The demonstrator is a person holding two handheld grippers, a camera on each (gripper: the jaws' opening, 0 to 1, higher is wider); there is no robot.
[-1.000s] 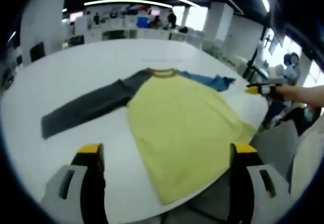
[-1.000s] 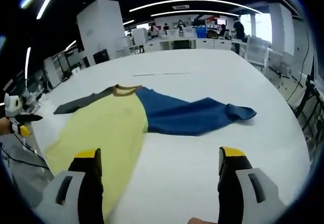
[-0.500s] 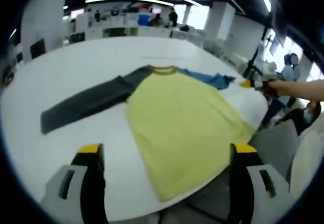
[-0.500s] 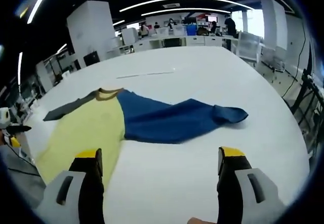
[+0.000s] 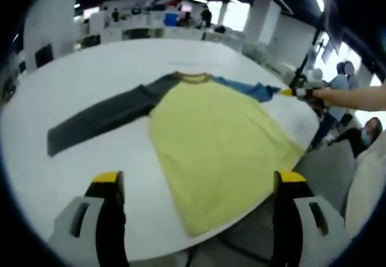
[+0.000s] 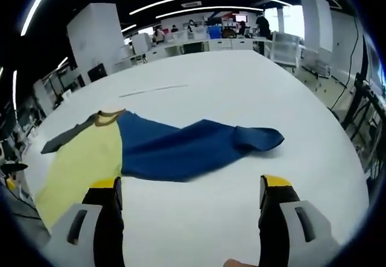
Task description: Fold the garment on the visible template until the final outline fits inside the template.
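Note:
A long-sleeved shirt lies flat on the white table (image 5: 90, 62). It has a yellow body (image 5: 217, 140), a brown collar (image 5: 193, 78), a grey sleeve (image 5: 96, 119) and a blue sleeve (image 5: 250, 88). My left gripper (image 5: 200, 179) hovers open over the shirt's hem at the table's near edge, holding nothing. My right gripper (image 5: 289, 91), held by a person's arm, sits close to the blue cuff. In the right gripper view, the right gripper (image 6: 189, 184) is open and short of the blue sleeve (image 6: 193, 149), with the yellow body (image 6: 81, 164) to its left.
A thin faint line (image 6: 151, 90) marks the table beyond the collar. The shirt's hem corner hangs near the table edge (image 5: 241, 219). Chairs and a seated person (image 5: 362, 140) are to the right. Desks and people (image 6: 211, 35) fill the far room.
The right gripper has moved in toward the blue cuff, so the sleeve looks larger in its view. The left gripper has barely moved. The shirt lies as before.

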